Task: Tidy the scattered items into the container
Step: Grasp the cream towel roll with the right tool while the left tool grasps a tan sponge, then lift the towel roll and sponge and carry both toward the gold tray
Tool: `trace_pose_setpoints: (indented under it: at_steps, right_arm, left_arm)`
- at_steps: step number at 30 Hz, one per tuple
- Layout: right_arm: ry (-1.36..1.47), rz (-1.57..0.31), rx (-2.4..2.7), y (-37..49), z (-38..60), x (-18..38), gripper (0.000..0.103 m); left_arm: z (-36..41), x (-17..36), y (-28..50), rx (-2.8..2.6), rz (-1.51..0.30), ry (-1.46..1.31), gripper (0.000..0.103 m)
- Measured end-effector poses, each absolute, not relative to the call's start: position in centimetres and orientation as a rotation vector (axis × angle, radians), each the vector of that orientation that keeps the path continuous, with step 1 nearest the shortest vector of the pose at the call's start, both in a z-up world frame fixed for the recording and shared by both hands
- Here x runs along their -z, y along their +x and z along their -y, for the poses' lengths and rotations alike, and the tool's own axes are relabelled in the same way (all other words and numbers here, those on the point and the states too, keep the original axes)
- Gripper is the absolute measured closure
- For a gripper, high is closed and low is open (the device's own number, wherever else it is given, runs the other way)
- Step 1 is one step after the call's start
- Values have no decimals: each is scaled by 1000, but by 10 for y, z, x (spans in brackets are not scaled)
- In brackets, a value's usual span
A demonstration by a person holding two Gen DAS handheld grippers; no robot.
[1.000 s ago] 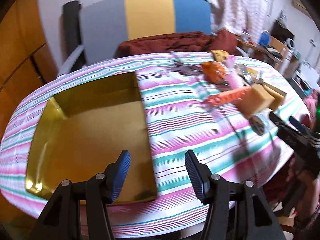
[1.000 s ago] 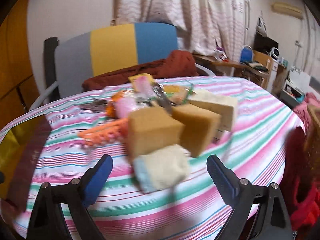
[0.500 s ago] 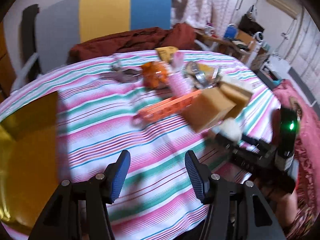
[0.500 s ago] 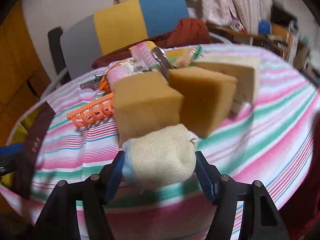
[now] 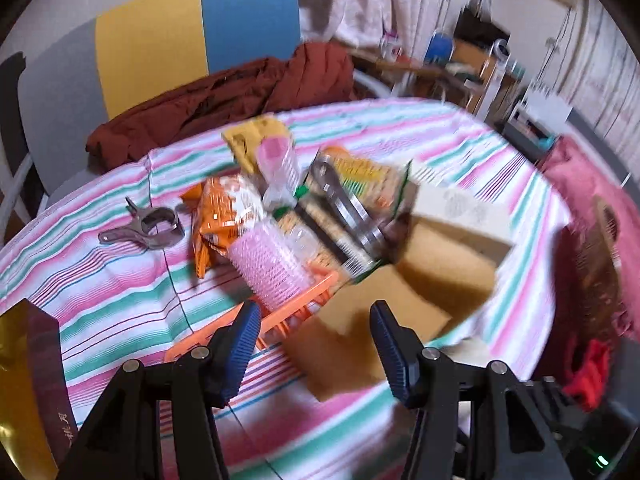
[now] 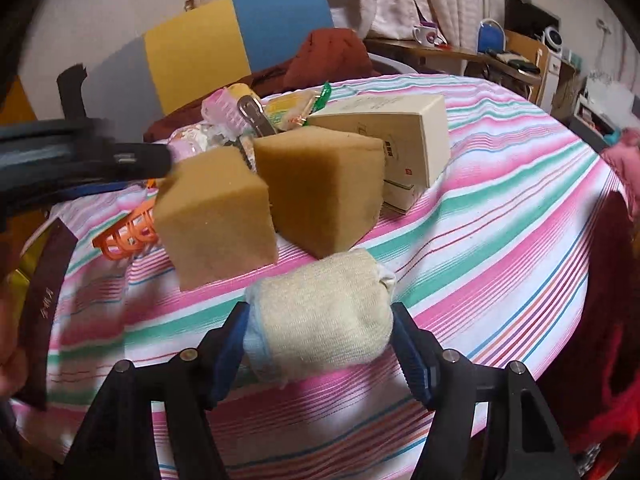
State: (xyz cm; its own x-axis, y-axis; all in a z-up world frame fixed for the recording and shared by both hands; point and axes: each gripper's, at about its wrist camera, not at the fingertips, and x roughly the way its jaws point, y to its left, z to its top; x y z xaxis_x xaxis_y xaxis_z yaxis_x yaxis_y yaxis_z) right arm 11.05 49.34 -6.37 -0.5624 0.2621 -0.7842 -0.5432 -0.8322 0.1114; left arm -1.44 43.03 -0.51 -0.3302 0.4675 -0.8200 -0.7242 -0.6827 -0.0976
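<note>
Two brown sponge blocks, one (image 6: pixel 216 216) at centre left and one (image 6: pixel 324 188) at centre of the right wrist view, stand on the striped tablecloth (image 6: pixel 500 208). The gold container (image 5: pixel 16 380) shows only at the lower-left edge of the left wrist view. The right gripper (image 6: pixel 320 344), bottom centre, is clamped on the rolled cream cloth (image 6: pixel 320 316). The left gripper (image 5: pixel 314 348) is released, jaws apart above the orange rack (image 5: pixel 280 324), gripping nothing.

We find no legible text; small marks on the cream box (image 6: pixel 404 128) and dark container wall (image 6: pixel 44 280) stay unreadable.
</note>
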Motion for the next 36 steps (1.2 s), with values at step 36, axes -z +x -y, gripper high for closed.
trace_pose_setpoints:
  at_steps: [36]
  right_arm:
    - [-1116, -684, -2344, 126, -522, 60, 32]
  left_arm:
    - [-342, 7, 61, -1788, -280, -963, 21]
